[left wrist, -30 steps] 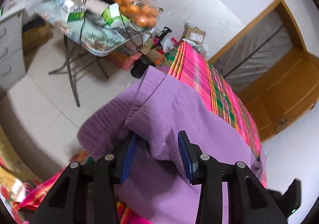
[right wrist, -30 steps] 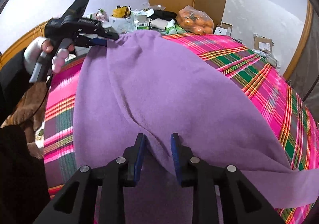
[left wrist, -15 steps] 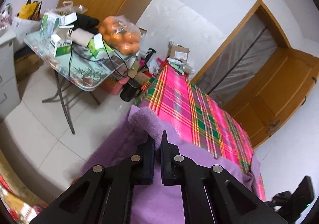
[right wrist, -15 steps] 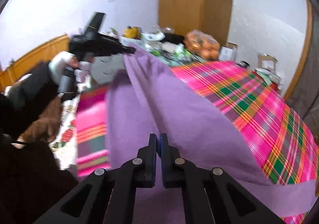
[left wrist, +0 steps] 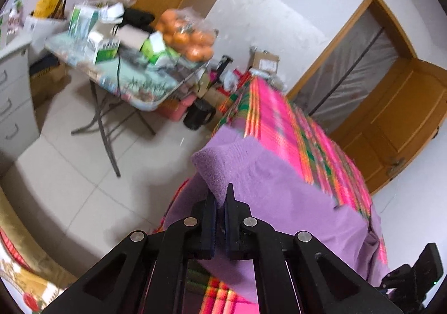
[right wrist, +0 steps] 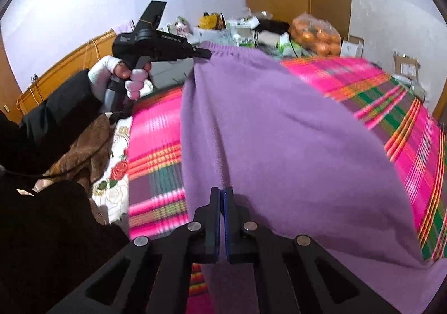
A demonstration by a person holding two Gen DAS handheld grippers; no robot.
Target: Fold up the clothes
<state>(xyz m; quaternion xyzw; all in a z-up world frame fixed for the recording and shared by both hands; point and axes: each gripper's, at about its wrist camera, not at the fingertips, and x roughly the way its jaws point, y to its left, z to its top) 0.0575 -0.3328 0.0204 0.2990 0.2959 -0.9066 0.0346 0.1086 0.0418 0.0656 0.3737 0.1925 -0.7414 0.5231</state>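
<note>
The purple garment (right wrist: pixel 279 129) lies spread over a bed covered by a pink plaid sheet (right wrist: pixel 413 146), its near edge raised off the sheet by 2 grippers. In the right wrist view the right gripper (right wrist: pixel 222 193) has its jaws pressed together on a ridge of the purple cloth at the garment's near side; only a thin line of fabric shows between the pads. In the left wrist view the left gripper (left wrist: pixel 221 196) is clamped on a thick rolled corner of the same garment, which bulges above the fingertips (left wrist: pixel 230 193). From the right camera that left gripper (right wrist: pixel 205 54) appears at the garment's far left corner (its tips are too small and dark to read there), held by a white-gloved hand (right wrist: pixel 123 76) coming out of a black sleeve (right wrist: pixel 47 124). The garment's far edge is cut off by the lens rim at lower right. Beyond the bed a folding table (left wrist: pixel 145 87) carries boxes and a bag of oranges (left wrist: pixel 190 37), all smeared by motion blur, so the labels cannot be read. The floor under the bed's edge is hidden.
</note>
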